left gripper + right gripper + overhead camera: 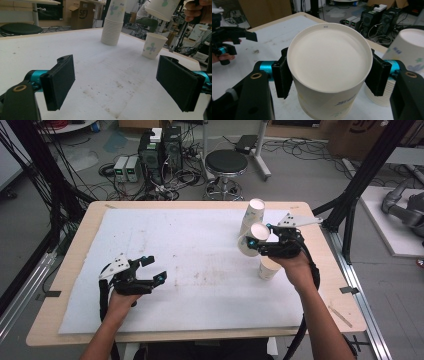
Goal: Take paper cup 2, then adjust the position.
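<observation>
While the left tool [150, 268] gapes empty, the right tool [329, 75] clamps a paper cup [329, 67] marked "XG"

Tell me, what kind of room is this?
Probably a robotics lab or workshop: computer towers and tangled cables sit on the floor, a black metal frame surrounds the table, and the right gripper holds a paper cup.

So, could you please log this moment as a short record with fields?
surface: white mat on a wooden table
right gripper: shut on a held cup, bottom facing its camera, lifted off the mat
left gripper: open, holding nothing, near the mat's left front
cup stack: inverted, far right of the mat
lone cup: upright on the mat, near the stack
</observation>
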`<state>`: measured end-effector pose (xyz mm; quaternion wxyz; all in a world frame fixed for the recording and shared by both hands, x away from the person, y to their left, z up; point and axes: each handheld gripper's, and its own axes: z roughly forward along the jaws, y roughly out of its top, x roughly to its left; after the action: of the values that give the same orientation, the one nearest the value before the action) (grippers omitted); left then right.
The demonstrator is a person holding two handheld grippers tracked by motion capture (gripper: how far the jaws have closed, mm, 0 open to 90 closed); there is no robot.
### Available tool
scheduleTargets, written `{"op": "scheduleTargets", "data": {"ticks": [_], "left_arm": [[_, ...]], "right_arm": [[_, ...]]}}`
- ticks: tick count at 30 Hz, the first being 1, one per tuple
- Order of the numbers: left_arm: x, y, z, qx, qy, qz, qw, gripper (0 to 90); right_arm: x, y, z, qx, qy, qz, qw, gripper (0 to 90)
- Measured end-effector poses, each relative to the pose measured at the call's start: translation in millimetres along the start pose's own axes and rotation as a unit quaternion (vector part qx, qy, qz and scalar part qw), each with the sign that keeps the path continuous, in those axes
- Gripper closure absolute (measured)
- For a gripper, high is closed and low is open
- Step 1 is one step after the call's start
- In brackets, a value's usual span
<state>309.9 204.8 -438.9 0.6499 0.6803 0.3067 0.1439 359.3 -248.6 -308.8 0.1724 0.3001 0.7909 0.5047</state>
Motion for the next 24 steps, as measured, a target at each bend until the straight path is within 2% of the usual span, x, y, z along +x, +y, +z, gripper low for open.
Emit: {"op": "scheduleTargets", "data": {"ticks": [2,7,13,19,24], "left_arm": [[-0.3,-0.7,0.3,0.001,-0.005,0.0,1.0,15.4],[-1.3,-1.1,1.0,0.009,-0.002,0.005,0.9999,15.8],[-1.7,-0.2,1.1,0.001,-0.008,0.003,1.0,15.9],[-1.6,-1.6,5.3,0.009,-0.014,-0.001,0.9999,15.5],[-4.1,-1.3,7.7,0.006,-0.025,-0.001,0.9997,15.5]], "right_arm": [[5.3,-4.2,3.9,0.002,0.008,-0.006,0.9999,33.8],[15.2,-13.1,12.9,0.003,0.024,-0.012,0.9996,33.8],[19.7,-18.1,19.1,0.001,0.03,-0.016,0.9994,33.8],[25.4,-23.2,20.6,-0.006,0.041,-0.018,0.999,33.8],[30.1,-30.4,23.0,-0.004,0.05,-0.016,0.9986,33.9]]}}
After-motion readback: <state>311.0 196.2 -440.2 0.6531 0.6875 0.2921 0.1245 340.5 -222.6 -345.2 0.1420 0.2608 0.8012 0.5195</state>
